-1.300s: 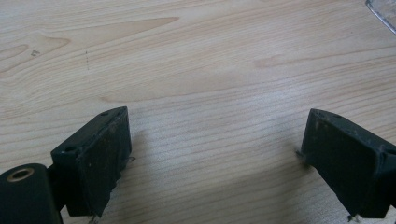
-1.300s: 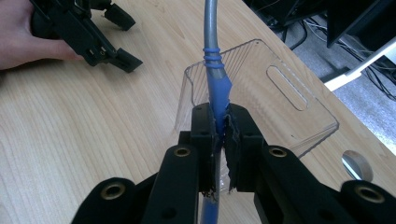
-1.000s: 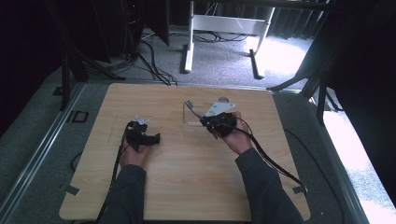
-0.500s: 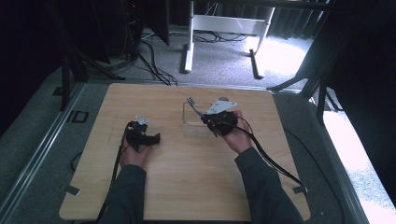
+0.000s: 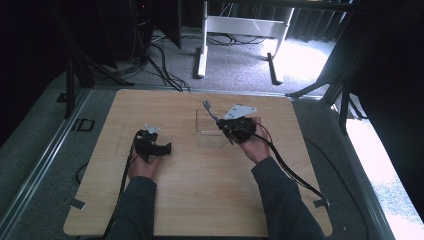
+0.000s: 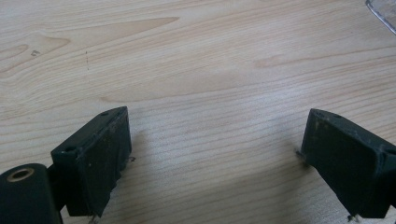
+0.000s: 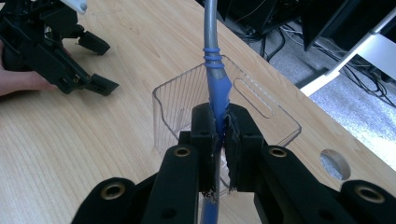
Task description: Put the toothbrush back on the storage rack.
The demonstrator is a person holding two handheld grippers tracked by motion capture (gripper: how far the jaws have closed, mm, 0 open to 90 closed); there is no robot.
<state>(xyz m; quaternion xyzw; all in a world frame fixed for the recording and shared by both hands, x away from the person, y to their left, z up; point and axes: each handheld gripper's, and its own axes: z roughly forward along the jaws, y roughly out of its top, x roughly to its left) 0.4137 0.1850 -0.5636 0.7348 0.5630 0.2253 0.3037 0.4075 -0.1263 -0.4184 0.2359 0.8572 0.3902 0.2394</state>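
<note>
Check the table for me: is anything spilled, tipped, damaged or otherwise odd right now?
Nothing spilled or tipped. The clear plastic bin sits upright and looks empty on the wooden table. The right tool grips the fork by its blue handle above the bin; the blue sleeve looks a little ragged at the pads.

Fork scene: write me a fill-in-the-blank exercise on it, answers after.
1. The right tongs are shut on the fork's ____ handle.
2. Beyond those tongs stands a clear plastic ____.
3. The left tongs stand ____ over the bare wooden table.
4. The fork's tines point ____ from the person.
Answers: blue; container; open; away
</note>
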